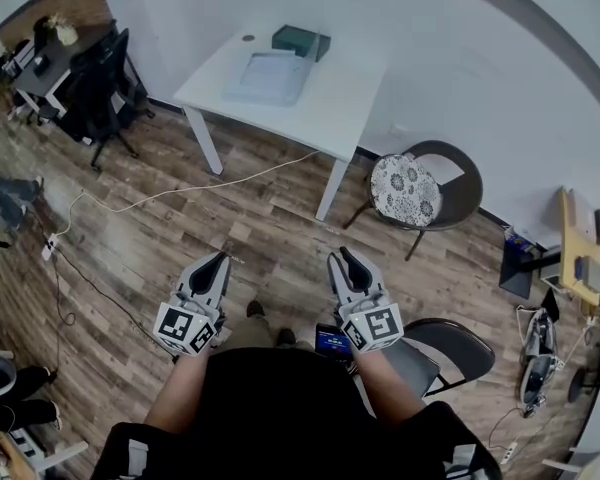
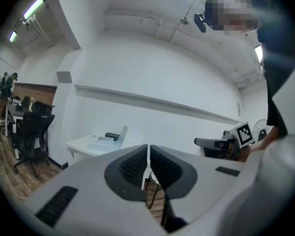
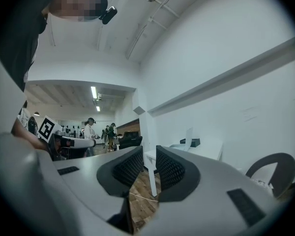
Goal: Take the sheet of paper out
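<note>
Left tool (image 1: 220, 259) closed, empty, right tool (image 1: 340, 256) slightly apart, empty, both lower centre, worktop (image 1: 332, 110) upper centre, green box (image 1: 300, 41) on it.

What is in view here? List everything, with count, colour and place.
Table: one, white, far side of the room.
Flat case: one, pale grey, on the table.
Box: one, dark green, at the table's back edge.
Round chair: one, brown, right of the table.
Cushion: one, patterned, on the round chair.
Office chair: one, black, far left.
Cable: one, white, across the wood floor.
Left gripper: grey, jaws shut, empty.
Right gripper: grey, jaws apart, empty.
</note>
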Available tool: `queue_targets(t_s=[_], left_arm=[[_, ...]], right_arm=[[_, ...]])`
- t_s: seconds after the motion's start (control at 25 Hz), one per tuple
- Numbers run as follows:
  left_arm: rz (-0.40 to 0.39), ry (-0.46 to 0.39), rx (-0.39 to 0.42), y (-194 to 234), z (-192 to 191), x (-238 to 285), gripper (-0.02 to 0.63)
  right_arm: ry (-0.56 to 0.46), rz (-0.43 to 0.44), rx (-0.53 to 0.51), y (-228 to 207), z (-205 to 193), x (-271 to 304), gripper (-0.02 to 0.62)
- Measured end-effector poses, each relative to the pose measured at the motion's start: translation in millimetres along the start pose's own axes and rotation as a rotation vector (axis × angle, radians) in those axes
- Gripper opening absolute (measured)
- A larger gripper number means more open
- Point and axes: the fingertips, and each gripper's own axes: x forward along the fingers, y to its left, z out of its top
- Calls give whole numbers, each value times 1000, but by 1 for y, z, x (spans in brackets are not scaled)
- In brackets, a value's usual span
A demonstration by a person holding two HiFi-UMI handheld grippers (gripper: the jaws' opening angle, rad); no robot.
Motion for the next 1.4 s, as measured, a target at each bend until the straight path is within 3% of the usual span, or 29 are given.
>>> queue_targets(t_s=[0.52,1.4], left_arm=[[11,-23,-38,66,-6,66,5],[-1,-27,-49,274,31,219,5]], right_arm=[[14,-24,-12,-36,-5,67,75],[29,34,-18,-87,21,333,75]])
